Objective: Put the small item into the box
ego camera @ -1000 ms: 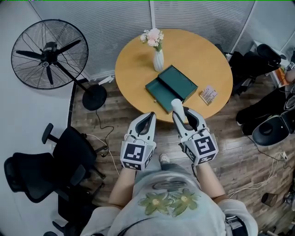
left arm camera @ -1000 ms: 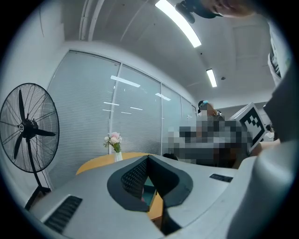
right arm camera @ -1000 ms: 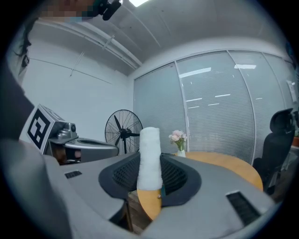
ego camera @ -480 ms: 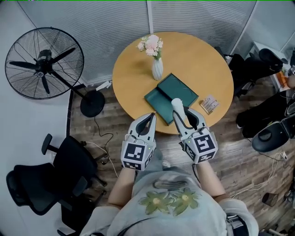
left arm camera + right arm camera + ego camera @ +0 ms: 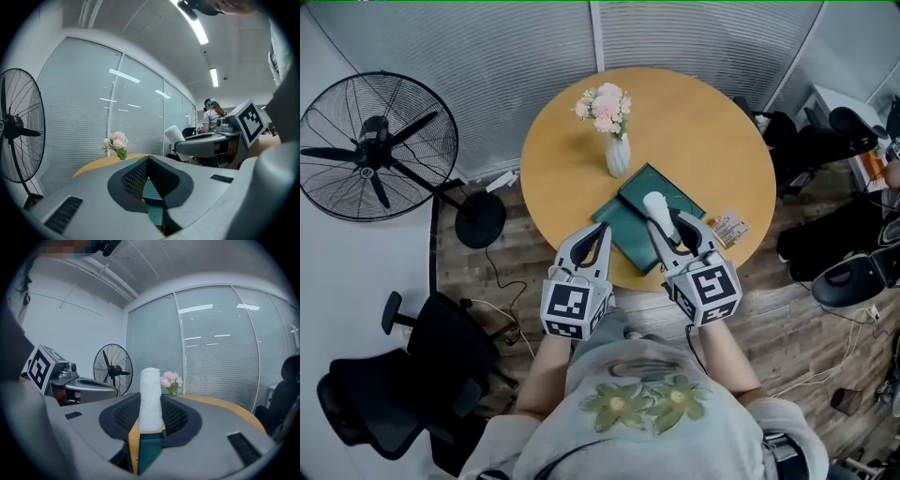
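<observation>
White roll (image 5: 151, 397) pinched between right tool (image 5: 673, 236) jaws, protruding forward.

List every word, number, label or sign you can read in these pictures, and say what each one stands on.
No text is legible anywhere.
Small packet on the round table: its print is too small to read.
Left marker cube and right marker cube: black-and-white square patterns, not letters or numbers.
Shirt: flower design, nothing legible.
</observation>
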{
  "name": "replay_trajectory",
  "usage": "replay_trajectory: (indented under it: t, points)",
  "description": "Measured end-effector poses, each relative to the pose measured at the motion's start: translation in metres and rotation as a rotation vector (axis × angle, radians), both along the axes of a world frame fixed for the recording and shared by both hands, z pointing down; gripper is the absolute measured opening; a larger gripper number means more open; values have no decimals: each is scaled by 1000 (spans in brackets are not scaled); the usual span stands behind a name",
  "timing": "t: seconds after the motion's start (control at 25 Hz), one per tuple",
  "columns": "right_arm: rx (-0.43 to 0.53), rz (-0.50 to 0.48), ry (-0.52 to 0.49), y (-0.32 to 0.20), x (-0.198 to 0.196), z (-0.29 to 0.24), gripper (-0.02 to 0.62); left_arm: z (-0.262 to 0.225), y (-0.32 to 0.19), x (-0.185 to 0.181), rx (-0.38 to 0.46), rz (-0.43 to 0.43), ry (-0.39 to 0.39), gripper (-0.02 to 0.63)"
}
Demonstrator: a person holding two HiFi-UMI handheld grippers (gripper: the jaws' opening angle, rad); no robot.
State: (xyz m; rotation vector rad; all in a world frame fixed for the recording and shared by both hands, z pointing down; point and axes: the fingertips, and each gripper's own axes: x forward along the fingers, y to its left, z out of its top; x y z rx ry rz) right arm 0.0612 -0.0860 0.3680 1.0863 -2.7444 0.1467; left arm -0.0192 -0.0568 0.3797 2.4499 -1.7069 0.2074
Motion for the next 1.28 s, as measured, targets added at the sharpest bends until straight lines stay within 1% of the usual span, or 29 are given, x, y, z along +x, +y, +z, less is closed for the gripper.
replay_trajectory:
  t: [0.28,0.64,0.92,1.28]
  points:
    - [-5,6,12,-28,-19,9,138,7,-29,-16,-7,14,3,0]
    - [-48,16,31,-55,-32,29,138,21,-60,-28,-33,46,6,0]
    - [-81,41,68,-65,-41,49,138,30,-75,-37,-48,77,3,0]
    - [-139,50,113,-71,-51,77,138,43,-91,-50,-68,120,-6,0]
